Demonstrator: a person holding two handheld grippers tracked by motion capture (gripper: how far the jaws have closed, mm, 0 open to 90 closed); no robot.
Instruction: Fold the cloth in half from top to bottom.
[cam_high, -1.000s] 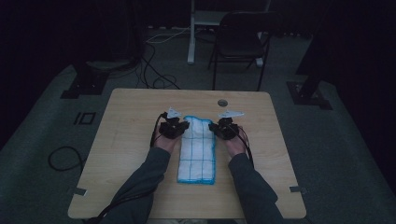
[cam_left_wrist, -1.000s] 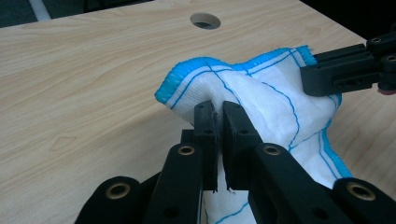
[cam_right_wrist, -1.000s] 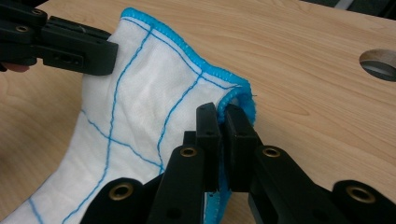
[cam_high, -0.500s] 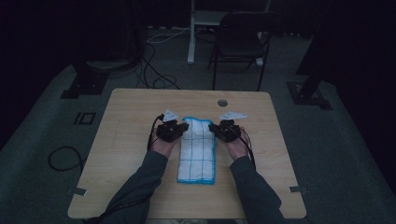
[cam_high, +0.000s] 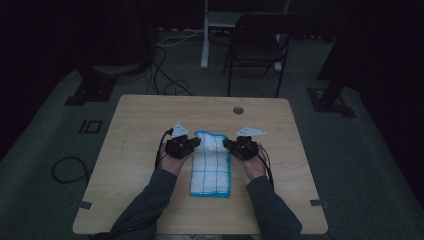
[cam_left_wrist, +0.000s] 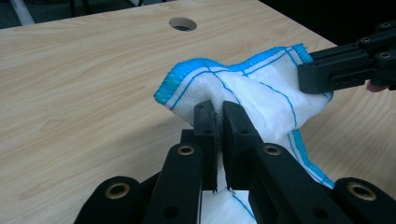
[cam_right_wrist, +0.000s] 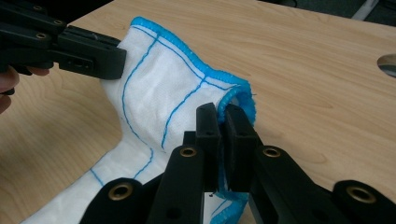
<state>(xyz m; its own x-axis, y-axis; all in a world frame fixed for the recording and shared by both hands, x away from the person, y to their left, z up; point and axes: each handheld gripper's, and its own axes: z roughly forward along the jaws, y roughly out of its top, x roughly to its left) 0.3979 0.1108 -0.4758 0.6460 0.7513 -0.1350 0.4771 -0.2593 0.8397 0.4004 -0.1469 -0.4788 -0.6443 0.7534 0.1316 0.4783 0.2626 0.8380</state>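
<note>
1. Left gripper (cam_high: 196, 145) clamped on the cloth (cam_high: 212, 165), at its far left corner.
2. Right gripper (cam_high: 229, 144) clamped on the far right corner.
3. Far edge lifted, near part flat on tabletop (cam_high: 140, 125).

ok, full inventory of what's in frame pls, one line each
cloth: 1, white with blue grid lines and blue hem, middle of the table, far end lifted off the top.
table: 1, light wood, centre of the high view.
cable hole: 1, grey, far edge of the table.
chair: 1, black, beyond the table.
stand bases: 2, black, on the floor left and right of the table.
floor cables: several, black, left of and behind the table.
left gripper: 1, black, fingers shut on the cloth's far left corner.
right gripper: 1, black, fingers shut on the far right corner.
forearms: 2, dark sleeves, from the bottom edge.
</note>
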